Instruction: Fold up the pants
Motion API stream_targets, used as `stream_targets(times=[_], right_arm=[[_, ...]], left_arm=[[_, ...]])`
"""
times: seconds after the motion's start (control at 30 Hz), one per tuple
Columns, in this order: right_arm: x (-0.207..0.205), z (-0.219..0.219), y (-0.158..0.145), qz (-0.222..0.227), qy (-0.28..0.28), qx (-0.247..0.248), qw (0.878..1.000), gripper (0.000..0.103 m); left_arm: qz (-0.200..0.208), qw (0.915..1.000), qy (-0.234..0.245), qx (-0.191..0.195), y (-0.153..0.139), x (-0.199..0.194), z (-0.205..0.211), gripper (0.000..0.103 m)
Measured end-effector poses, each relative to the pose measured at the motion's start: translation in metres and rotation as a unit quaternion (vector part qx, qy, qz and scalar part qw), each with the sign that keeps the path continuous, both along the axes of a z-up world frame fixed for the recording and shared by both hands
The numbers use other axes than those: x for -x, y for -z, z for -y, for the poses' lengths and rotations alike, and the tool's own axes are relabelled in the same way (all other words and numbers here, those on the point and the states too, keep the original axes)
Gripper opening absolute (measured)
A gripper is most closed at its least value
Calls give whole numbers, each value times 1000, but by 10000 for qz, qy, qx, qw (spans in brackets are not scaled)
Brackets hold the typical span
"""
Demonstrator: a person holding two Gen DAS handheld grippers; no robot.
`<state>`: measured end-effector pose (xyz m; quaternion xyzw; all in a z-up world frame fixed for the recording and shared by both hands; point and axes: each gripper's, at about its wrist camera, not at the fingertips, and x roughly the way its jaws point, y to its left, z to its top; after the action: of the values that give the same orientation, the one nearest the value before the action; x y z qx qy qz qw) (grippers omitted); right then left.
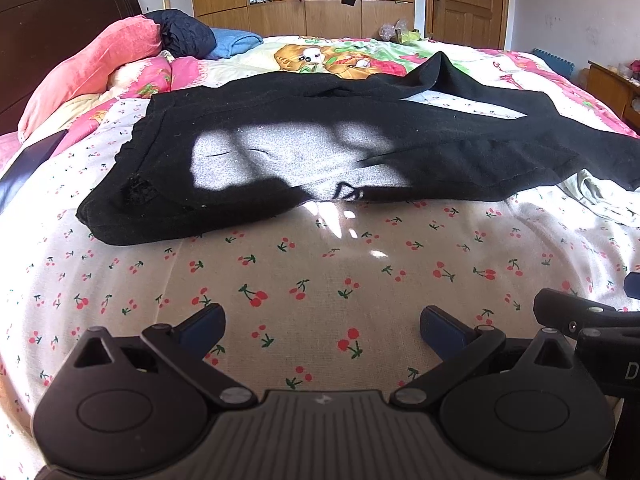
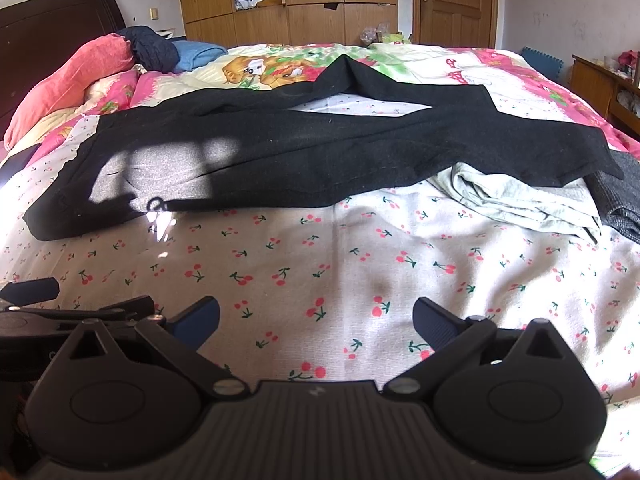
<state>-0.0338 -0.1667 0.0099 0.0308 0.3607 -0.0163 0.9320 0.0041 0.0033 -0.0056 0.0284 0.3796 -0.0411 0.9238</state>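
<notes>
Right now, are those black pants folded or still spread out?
Spread out, unfolded. The black pants lie flat across the bed, legs splayed apart with sheet showing between them.

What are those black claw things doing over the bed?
A person is holding two grippers and getting ready to fold the black pants spread out on the bed. The left gripper and the right gripper are both open and empty, hovering over the cherry sheet in front of the pants. The pants are not folded yet; the legs lie apart, with one end resting on a grey cloth.
</notes>
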Motion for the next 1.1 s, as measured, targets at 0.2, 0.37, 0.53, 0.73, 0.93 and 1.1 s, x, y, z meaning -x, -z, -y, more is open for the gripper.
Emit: stream_targets(times=[0.2, 0.37, 0.53, 0.73, 0.93, 1.1], right_arm=[[0, 0, 0, 0, -1, -3, 10000, 102], [0, 0, 0, 0, -1, -1, 10000, 102], [0, -1, 0, -1, -11, -2, 10000, 102], [0, -2, 1, 8, -29, 9, 10000, 102], [0, -1, 1, 7, -29, 7, 10000, 102], [0, -2, 1, 0, -28, 1, 10000, 102]], left_arm=[[2, 10000, -2, 0, 0, 0, 0, 103], [16, 10000, -2, -19, 1, 0, 0, 103], [67, 9999, -24, -76, 1, 1, 1, 103], [48, 10000, -36, -70, 1, 1, 1, 103], [28, 10000, -36, -58, 1, 1, 1, 103], [20, 10000, -35, -53, 1, 1, 1, 103]])
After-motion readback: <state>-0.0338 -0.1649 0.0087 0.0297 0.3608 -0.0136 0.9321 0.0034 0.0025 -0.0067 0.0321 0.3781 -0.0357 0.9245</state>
